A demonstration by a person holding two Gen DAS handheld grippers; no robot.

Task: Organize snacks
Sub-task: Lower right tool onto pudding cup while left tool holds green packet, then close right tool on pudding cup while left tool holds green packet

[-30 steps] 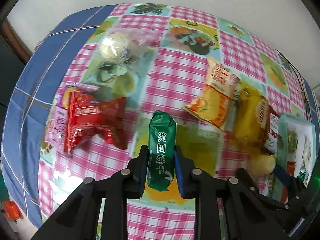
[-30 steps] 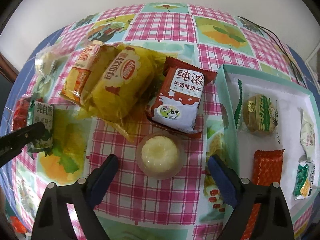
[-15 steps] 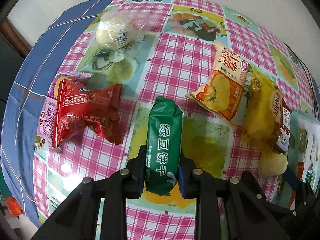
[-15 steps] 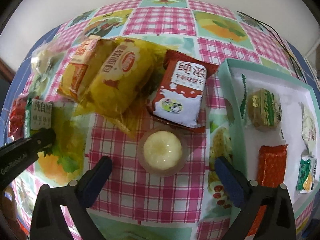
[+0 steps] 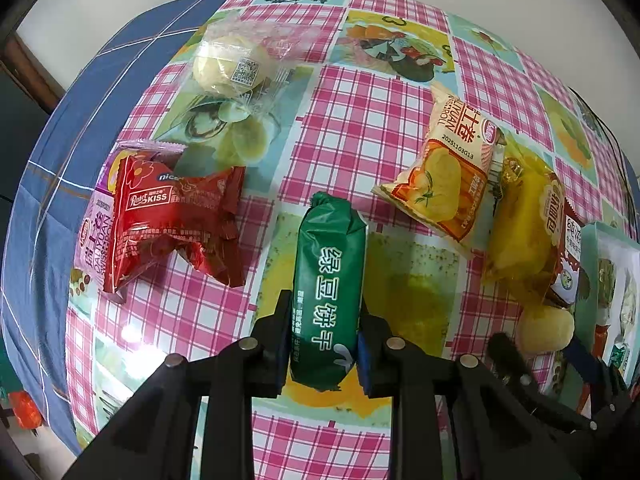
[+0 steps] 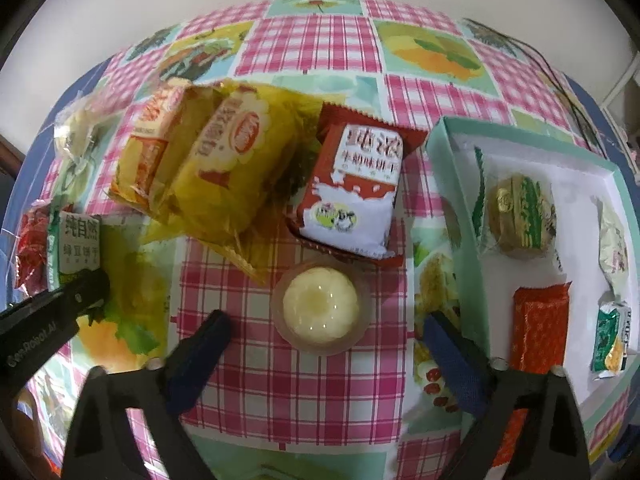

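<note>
My left gripper is shut on a green biscuit pack, gripping its near half; the pack also shows at the left edge of the right wrist view. My right gripper is open wide, its fingers either side of a clear jelly cup standing on the checked tablecloth. A teal-rimmed white box at the right holds several small wrapped snacks. A red-and-white milk biscuit pack lies just beyond the cup.
A red candy bag over a pink pack lies left of the green pack. A clear-wrapped bun lies far left. An orange chip bag and a yellow bag lie mid-table.
My left gripper has lifted the green pack toward the camera, so it looks larger. My right gripper has edged closer around the jelly cup.
</note>
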